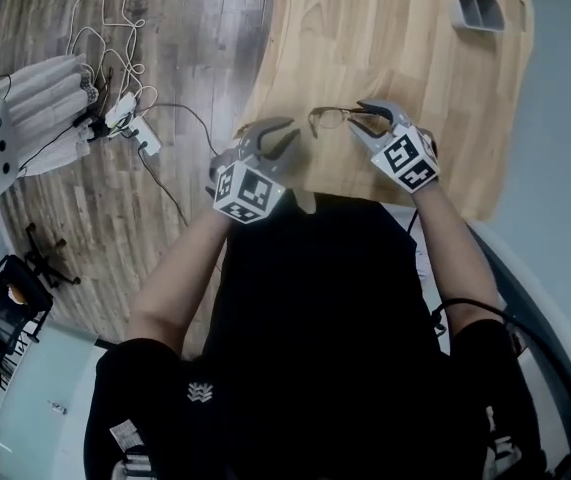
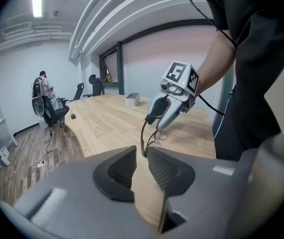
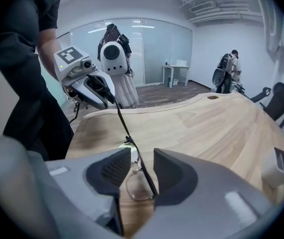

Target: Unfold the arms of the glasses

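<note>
Thin dark-rimmed glasses (image 1: 333, 118) are at the near edge of the wooden table (image 1: 415, 48). My right gripper (image 1: 357, 116) reaches over them from the right. In the right gripper view its jaws (image 3: 142, 153) stand apart around one lens (image 3: 139, 185); the rim runs along the right pad and wood shows beside the left pad. One unfolded arm runs from the frame toward my left gripper (image 3: 107, 96). In the left gripper view the jaws (image 2: 142, 151) are slightly apart, with the arm's tip just beyond their tips, unpinched, and the glasses (image 2: 154, 136) lie below the right gripper (image 2: 154, 121).
A small grey box (image 1: 480, 10) stands at the table's far side. A white humanoid robot (image 1: 25, 118) and a power strip with cables (image 1: 130, 123) occupy the wooden floor to the left. The table's curved edge runs just below the grippers. People and office chairs (image 2: 57, 111) are far off.
</note>
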{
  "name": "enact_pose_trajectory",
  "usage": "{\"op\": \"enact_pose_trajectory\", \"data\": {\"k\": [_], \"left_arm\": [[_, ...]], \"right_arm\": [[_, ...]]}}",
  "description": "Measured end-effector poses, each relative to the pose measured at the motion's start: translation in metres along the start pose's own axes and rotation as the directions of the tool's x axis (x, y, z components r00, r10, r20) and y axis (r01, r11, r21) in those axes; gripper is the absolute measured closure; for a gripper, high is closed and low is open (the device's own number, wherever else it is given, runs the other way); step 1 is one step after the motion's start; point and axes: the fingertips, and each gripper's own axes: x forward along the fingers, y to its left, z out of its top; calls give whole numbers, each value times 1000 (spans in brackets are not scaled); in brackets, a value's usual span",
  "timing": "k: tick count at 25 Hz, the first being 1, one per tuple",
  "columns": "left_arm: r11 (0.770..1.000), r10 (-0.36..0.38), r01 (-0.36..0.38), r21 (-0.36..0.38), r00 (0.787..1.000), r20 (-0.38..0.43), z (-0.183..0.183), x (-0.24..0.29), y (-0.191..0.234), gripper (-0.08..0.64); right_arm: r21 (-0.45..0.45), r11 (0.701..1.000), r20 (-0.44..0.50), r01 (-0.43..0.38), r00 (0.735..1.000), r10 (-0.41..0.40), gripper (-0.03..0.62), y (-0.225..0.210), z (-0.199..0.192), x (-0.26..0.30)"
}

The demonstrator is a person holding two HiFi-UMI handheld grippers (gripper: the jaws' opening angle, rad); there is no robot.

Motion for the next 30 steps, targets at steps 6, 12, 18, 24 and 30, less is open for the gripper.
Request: {"op": "enact_pose_trajectory", "data": {"k": [6,12,18,24,30], "left_arm": [[996,60,-63,-68,997,-52,-14,-9,-17,479],[990,87,-94,-104,994,-69,-16,-10,-35,480],[985,117,-125,-121,991,-71,-10,-11,-42,479],[974,118,-126,-187,992,-51,-2,-3,-50,479],[961,83,-90,-262,996,-39,9,19,-50,431]], "right_arm": [[-93,989,-104,-116,989,106,498,2,-18,24],[-134,979,-150,-155,980,134,551,0,-30,35],[-149,974,-131,-173,979,154,558,2,-24,34],[-111,985,-4,-133,991,134,561,8,-16,8],[-61,990,116,-125,985,131,561,11,-20,-14]]}}
